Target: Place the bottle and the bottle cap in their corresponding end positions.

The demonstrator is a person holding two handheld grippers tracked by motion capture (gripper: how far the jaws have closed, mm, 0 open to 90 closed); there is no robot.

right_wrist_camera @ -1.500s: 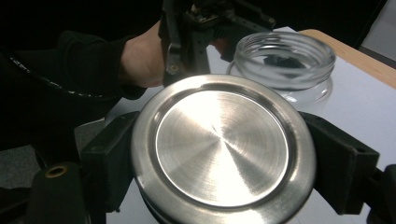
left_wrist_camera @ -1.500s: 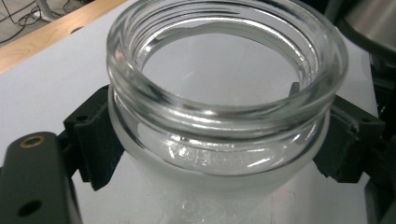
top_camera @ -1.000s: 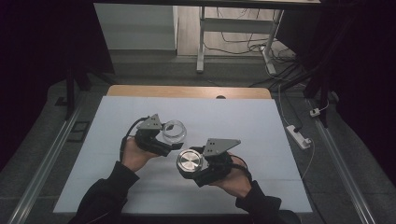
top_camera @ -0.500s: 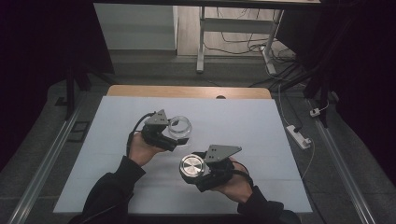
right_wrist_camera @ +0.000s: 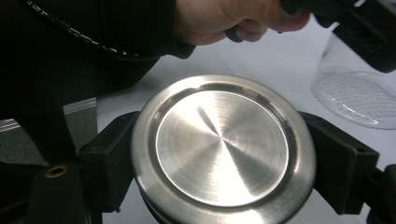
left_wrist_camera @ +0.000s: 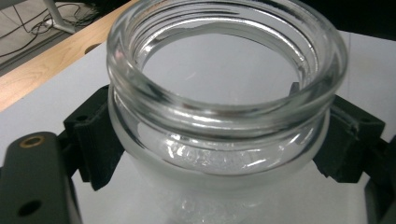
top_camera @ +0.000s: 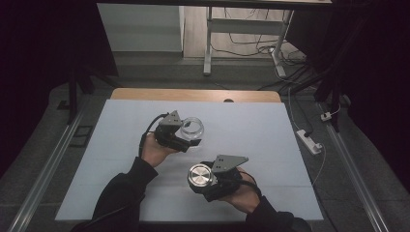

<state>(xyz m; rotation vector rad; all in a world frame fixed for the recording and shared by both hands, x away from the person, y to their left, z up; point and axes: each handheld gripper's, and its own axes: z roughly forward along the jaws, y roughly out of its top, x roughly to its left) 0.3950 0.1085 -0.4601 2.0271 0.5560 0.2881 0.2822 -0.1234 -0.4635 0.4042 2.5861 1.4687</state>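
Left gripper [top_camera: 189, 137] clamped on open glass jar [left_wrist_camera: 224, 93]. Right gripper [top_camera: 202, 178] clamped on steel lid [right_wrist_camera: 223, 147], well apart from jar.

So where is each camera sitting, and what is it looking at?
High view: above the white table, looking forward and down; both forearms, left gripper, right gripper.
Left gripper view: rides that gripper, facing the clear glass jar between its black jaws.
Right gripper view: faces the round brushed-metal lid in its jaws; left hand beyond.
Shared: jar, lid.
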